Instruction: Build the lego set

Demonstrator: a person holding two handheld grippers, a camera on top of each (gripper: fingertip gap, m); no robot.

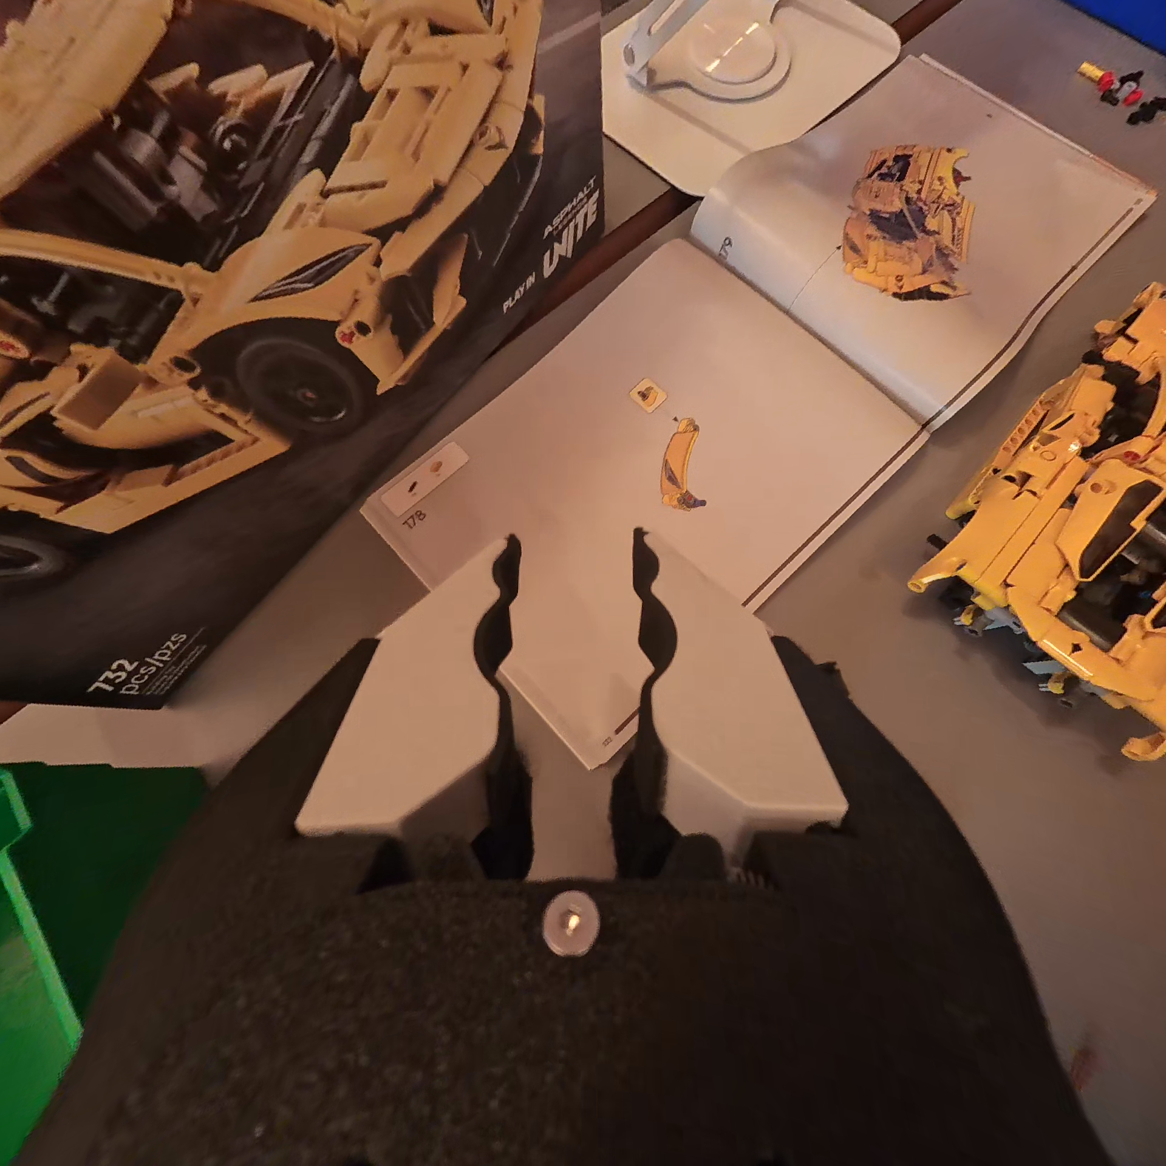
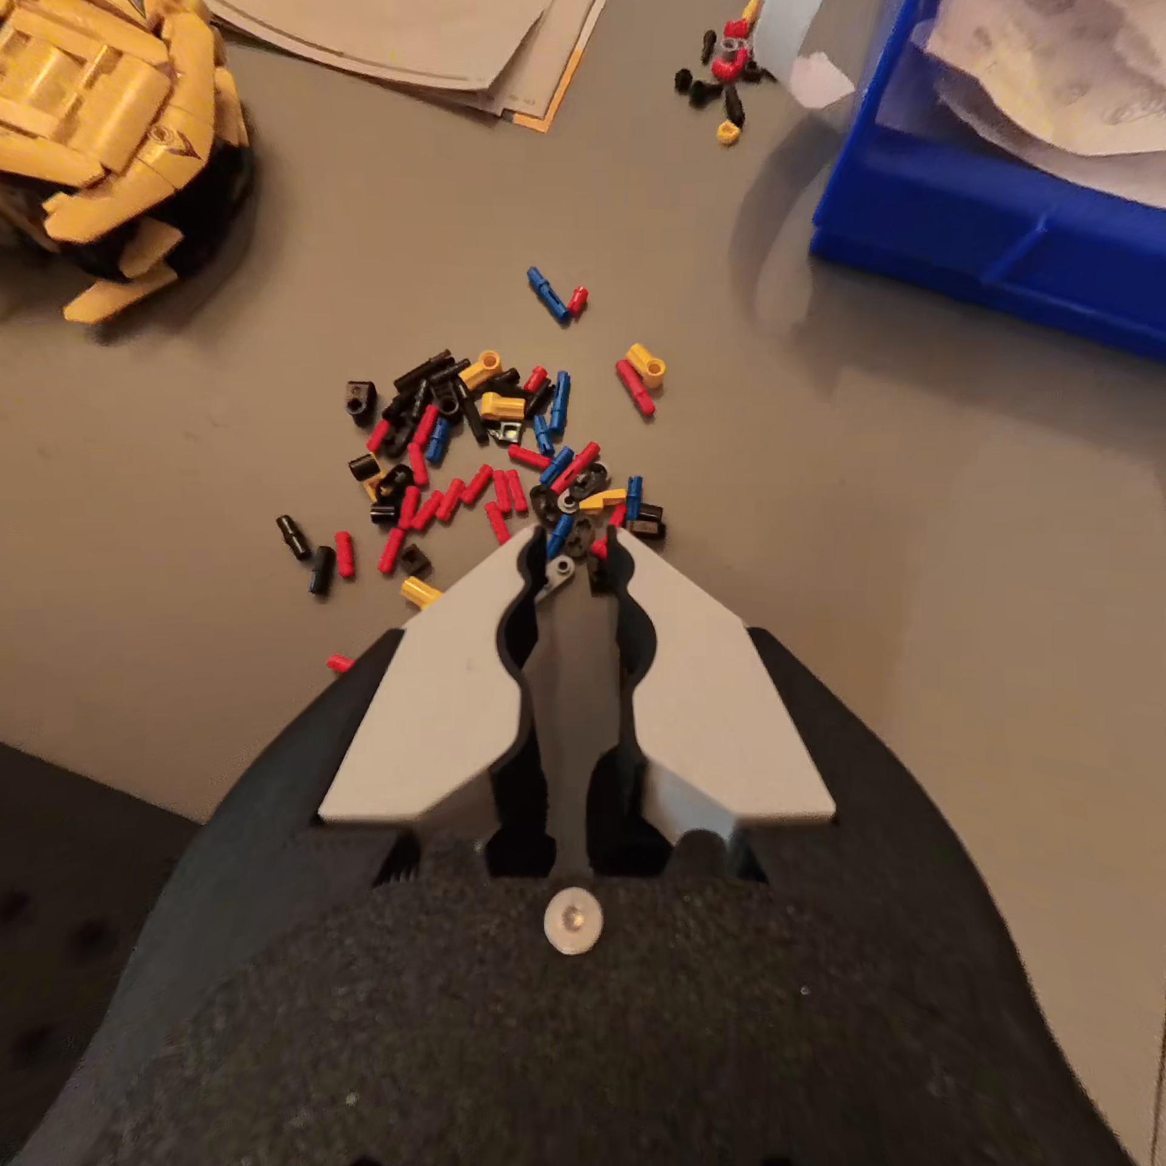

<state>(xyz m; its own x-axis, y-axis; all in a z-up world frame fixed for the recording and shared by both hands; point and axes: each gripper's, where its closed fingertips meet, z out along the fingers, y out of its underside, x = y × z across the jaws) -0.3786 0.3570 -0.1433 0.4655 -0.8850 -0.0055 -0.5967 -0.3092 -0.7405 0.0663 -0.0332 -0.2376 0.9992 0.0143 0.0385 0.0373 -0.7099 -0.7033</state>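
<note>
A partly built yellow Lego car (image 1: 1060, 505) stands on the grey table at the right of the left wrist view; its end also shows at the top left of the right wrist view (image 2: 107, 139). An open instruction booklet (image 1: 631, 410) lies under my left gripper (image 1: 575, 539), which is open and empty above the page. My right gripper (image 2: 575, 536) is narrowly open, with its tips at the near edge of a pile of small red, blue, black and yellow pins (image 2: 492, 454). A small grey piece (image 2: 558, 571) lies between its fingers, beside the left one.
The set's box (image 1: 252, 252) stands left of the booklet. A green bin (image 1: 38, 915) is at the lower left and a white stand (image 1: 725, 63) behind. A blue bin (image 2: 1009, 221) with crumpled bags sits at the right. A second small cluster of parts (image 2: 725, 69) lies beyond the pile. Some 60 cm of space lies between my two pairs of fingers. My left gripper is the nearer one to the partly built yellow Lego car (image 1: 1060, 505): about 20 cm, against 35 cm.
</note>
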